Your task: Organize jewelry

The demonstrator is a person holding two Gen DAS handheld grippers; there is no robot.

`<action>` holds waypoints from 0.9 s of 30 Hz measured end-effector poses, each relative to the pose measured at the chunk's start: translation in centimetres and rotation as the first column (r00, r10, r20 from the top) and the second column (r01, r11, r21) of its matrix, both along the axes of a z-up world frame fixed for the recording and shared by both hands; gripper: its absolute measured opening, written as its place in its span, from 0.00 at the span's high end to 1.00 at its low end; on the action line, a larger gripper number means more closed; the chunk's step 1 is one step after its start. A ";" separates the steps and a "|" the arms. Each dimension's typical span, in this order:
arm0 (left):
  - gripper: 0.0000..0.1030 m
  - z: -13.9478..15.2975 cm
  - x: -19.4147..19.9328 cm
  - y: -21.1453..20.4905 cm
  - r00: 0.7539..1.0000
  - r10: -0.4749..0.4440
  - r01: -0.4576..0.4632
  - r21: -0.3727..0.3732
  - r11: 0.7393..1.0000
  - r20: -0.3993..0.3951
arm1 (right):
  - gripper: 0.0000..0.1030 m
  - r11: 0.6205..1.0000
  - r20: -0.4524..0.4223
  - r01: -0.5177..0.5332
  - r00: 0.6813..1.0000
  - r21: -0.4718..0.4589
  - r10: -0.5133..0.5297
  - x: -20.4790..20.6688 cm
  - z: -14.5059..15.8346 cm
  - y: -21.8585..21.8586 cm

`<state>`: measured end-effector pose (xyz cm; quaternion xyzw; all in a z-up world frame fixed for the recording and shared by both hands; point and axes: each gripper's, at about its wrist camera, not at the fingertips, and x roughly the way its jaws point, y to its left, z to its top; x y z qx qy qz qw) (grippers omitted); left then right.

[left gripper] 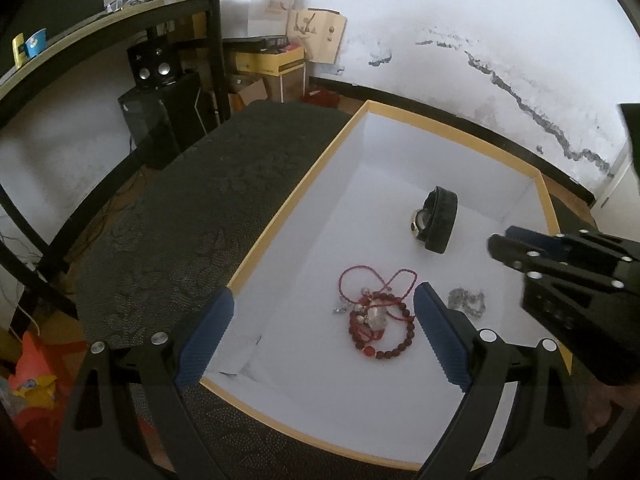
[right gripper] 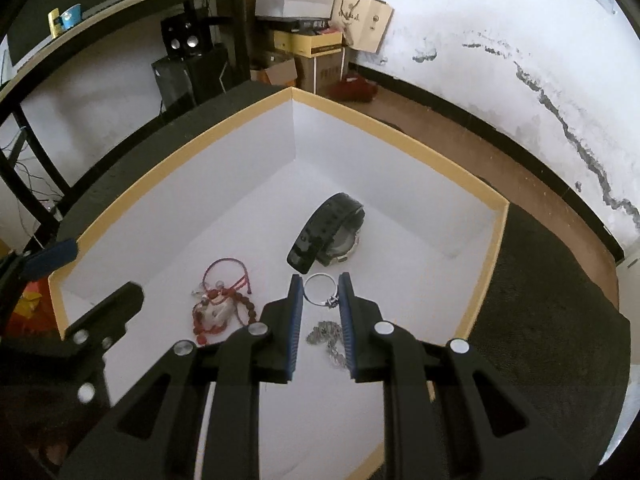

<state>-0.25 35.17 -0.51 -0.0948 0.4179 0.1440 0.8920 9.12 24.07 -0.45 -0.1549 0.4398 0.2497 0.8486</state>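
Observation:
A white box with a tan rim (left gripper: 304, 184) (right gripper: 404, 140) holds the jewelry. Inside lie a black watch (left gripper: 436, 220) (right gripper: 328, 232), a tangle of red bead and cord bracelets (left gripper: 376, 312) (right gripper: 220, 304) and a silver chain (left gripper: 468, 302) (right gripper: 328, 340). My right gripper (right gripper: 320, 292) holds a silver ring (right gripper: 320, 290) between its blue pads above the box floor, just above the chain. It shows from the side in the left wrist view (left gripper: 500, 244). My left gripper (left gripper: 324, 312) is open wide over the box's near edge, with the bracelets between its fingers.
The box sits on a dark patterned surface (left gripper: 180, 208). A black desk with speakers (left gripper: 156, 64), cardboard boxes (left gripper: 272, 64) and paper bags (left gripper: 316, 36) stand behind, by a white stained wall.

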 end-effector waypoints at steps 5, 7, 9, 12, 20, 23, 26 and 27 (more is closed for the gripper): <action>0.13 0.1 0.0 0.2 1.000 -0.004 0.004 -0.003 1.000 0.001 | 0.82 1.000 -0.006 0.007 1.000 -0.018 -0.007 0.8 -0.5 0.9; 0.13 0.2 -0.1 0.0 1.000 -0.008 0.008 0.000 1.000 0.001 | 0.82 1.000 -0.006 0.011 1.000 -0.022 -0.011 0.9 -0.5 0.9; 0.13 0.2 -0.2 0.0 1.000 -0.008 0.009 -0.002 1.000 0.001 | 0.82 1.000 -0.007 0.015 1.000 -0.026 -0.015 1.1 -0.7 1.0; 0.13 0.2 -0.2 0.0 1.000 -0.010 0.010 0.000 1.000 0.001 | 0.82 0.999 -0.008 0.019 1.000 -0.031 -0.019 1.3 -0.8 1.0; 0.13 0.3 -0.2 -0.5 1.000 -0.014 0.014 0.003 1.000 0.003 | 0.22 1.000 0.060 0.026 0.998 -0.008 -0.026 1.0 0.1 0.7; 0.13 0.5 -0.2 -0.7 1.000 -0.010 0.010 0.004 1.000 0.012 | 0.09 0.999 0.092 0.045 0.995 -0.008 -0.044 0.9 0.6 0.3; 0.10 0.7 -0.1 -0.9 1.000 -0.003 0.003 0.011 1.000 0.019 | 0.06 0.998 0.098 0.066 0.993 0.003 -0.065 1.0 1.3 -0.4; 0.10 0.8 0.1 -1.1 1.000 -0.004 0.004 0.010 1.000 0.021 | 0.06 0.997 0.110 0.073 0.991 -0.001 -0.073 0.9 1.6 -0.6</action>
